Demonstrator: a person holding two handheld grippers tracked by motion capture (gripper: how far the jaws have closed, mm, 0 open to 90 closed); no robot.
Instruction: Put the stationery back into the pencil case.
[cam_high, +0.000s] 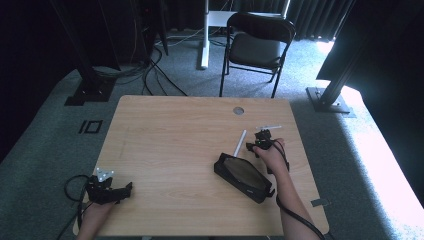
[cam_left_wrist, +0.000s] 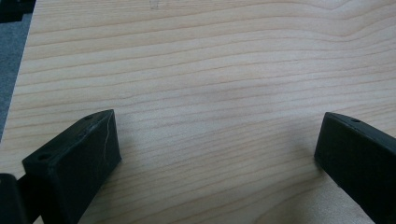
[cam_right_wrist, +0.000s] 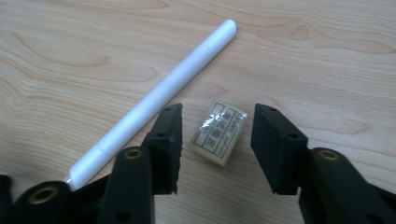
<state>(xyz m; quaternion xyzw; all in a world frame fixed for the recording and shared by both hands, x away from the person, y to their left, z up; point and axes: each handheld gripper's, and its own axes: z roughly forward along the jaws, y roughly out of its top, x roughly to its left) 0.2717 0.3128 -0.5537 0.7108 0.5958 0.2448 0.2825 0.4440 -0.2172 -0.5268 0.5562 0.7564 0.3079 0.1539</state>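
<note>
**Jaws straddle the eraser**

The right gripper (cam_right_wrist: 217, 140) sits low over the table (cam_high: 170, 140), jaws spread either side of a wrapped eraser (cam_right_wrist: 218, 132), neither pad touching it. A white pen (cam_right_wrist: 154, 100) lies just beside the eraser. A black pouch (cam_high: 243, 177) rests near the right hand. The left gripper (cam_left_wrist: 217, 149) stands wide open over bare wood.

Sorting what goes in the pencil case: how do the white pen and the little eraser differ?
The white pen is long, round and plain white; the eraser is short, blocky and cream, in a clear printed wrapper. The eraser lies between the right claw's open jaws; the pen lies outside them, beside one jaw. Both lie flat on the table.
</note>
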